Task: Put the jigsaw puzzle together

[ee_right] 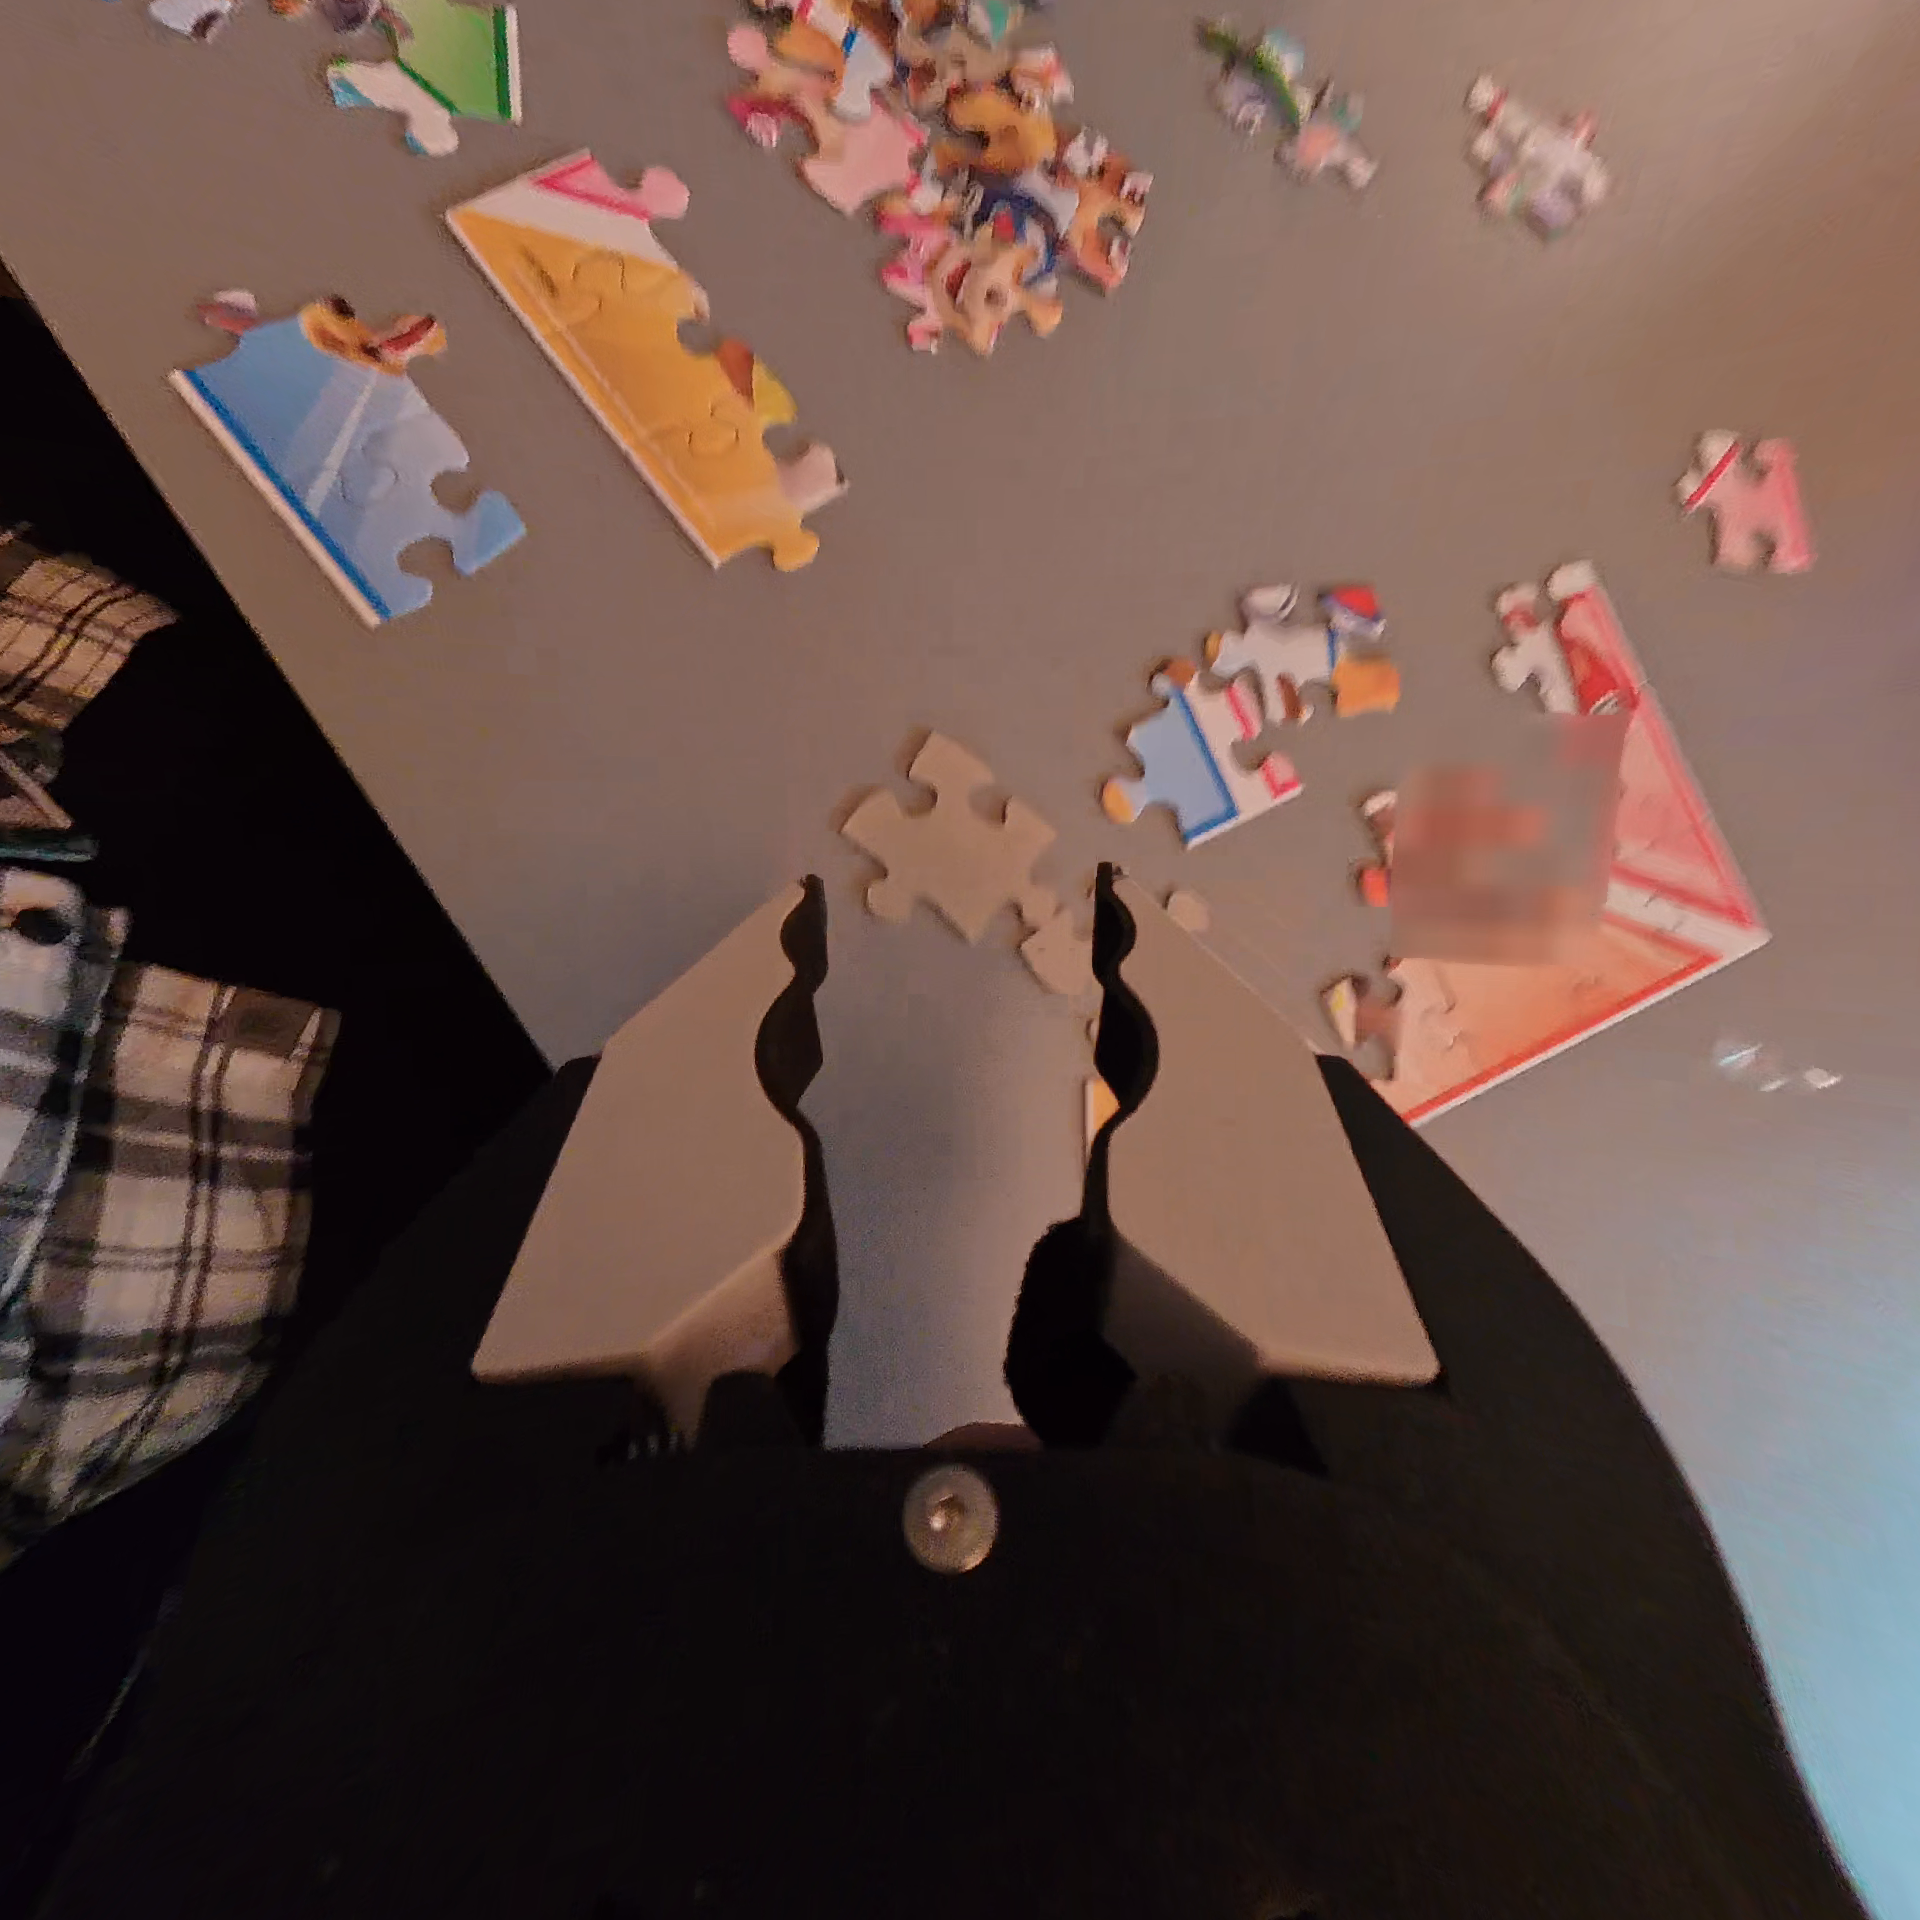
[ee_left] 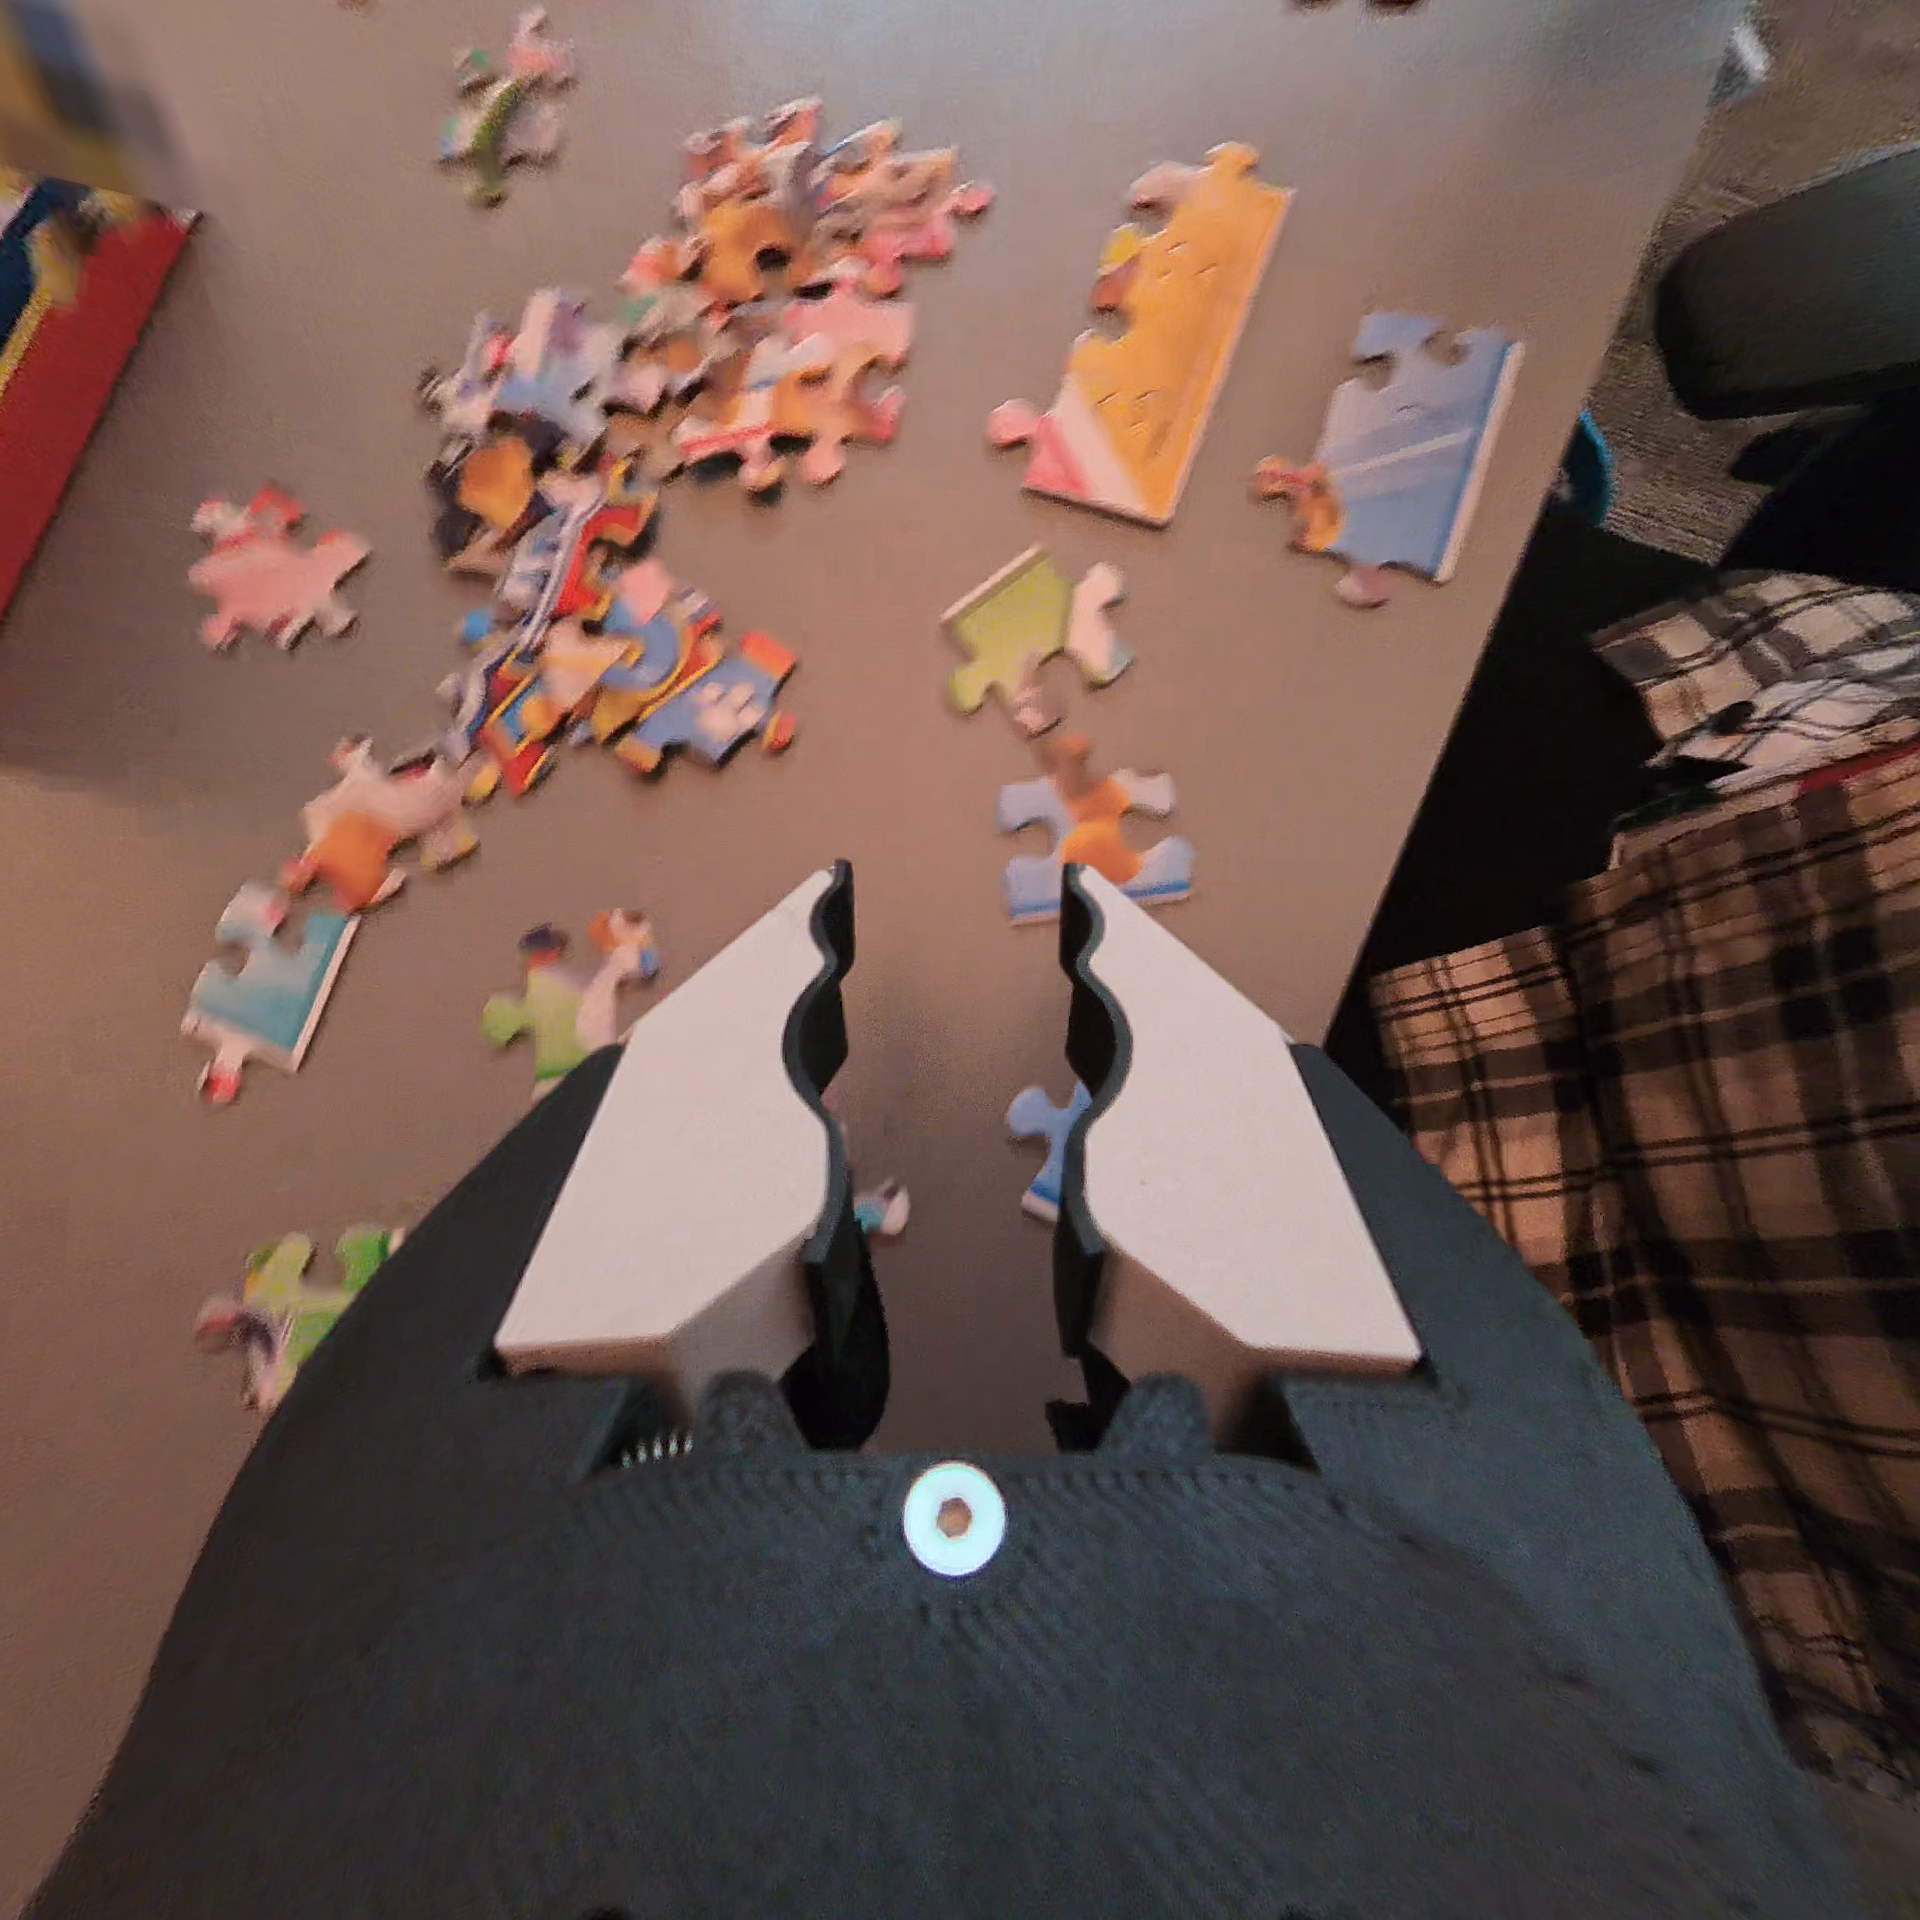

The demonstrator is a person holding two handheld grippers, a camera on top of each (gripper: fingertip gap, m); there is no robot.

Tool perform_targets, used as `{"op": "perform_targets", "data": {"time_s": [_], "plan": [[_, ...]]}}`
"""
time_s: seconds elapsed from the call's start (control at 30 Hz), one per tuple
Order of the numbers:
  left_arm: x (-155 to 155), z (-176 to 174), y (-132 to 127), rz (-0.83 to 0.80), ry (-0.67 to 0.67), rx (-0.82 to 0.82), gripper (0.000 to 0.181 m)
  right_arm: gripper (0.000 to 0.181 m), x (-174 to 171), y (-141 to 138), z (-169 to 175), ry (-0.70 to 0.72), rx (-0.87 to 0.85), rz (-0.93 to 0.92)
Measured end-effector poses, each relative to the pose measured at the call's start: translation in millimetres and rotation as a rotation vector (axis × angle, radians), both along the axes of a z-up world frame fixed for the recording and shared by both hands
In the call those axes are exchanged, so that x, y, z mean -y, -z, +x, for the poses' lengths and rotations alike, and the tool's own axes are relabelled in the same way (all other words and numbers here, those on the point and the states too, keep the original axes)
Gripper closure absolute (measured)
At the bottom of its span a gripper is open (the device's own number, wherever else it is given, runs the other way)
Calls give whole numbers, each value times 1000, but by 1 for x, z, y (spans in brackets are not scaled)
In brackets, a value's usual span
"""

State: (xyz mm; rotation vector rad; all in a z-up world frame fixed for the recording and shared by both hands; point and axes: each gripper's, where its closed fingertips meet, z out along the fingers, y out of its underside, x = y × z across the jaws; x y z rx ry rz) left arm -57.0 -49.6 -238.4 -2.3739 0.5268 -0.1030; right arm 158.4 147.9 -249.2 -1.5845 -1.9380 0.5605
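A: Any container?
B: Only a red and blue box (ee_left: 73, 364) at nine o'clock in the left wrist view; its contents are hidden.
A: Pieces?
B: One loose pile (ee_left: 665, 416) at twelve, two joined strips: yellow strip (ee_left: 1153, 343) and blue strip (ee_left: 1403, 447) at one. One face-down piece (ee_right: 951, 842) lies just ahead of the right gripper (ee_right: 956, 883).
A: Grippers?
B: Left gripper (ee_left: 956, 883) and right both gape, holding nothing, above the grey table (ee_left: 883, 582).
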Motion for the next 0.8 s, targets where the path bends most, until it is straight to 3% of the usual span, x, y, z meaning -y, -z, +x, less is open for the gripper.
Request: {"op": "perform_targets", "data": {"time_s": [0.33,0.43,0.6,0.8], "plan": [[-36,105,4,30,265,13,140,109,39,29,0,-131,59,-160],[-39,121,3,44,304,34,140,117,49,27,10,-166,82,-178],[-40,146,5,66,359,49,140,114,62,32,20,-178,55,-58],[-45,175,15,81,418,20,140,141,70,35,22,-133,-8,226]]}}
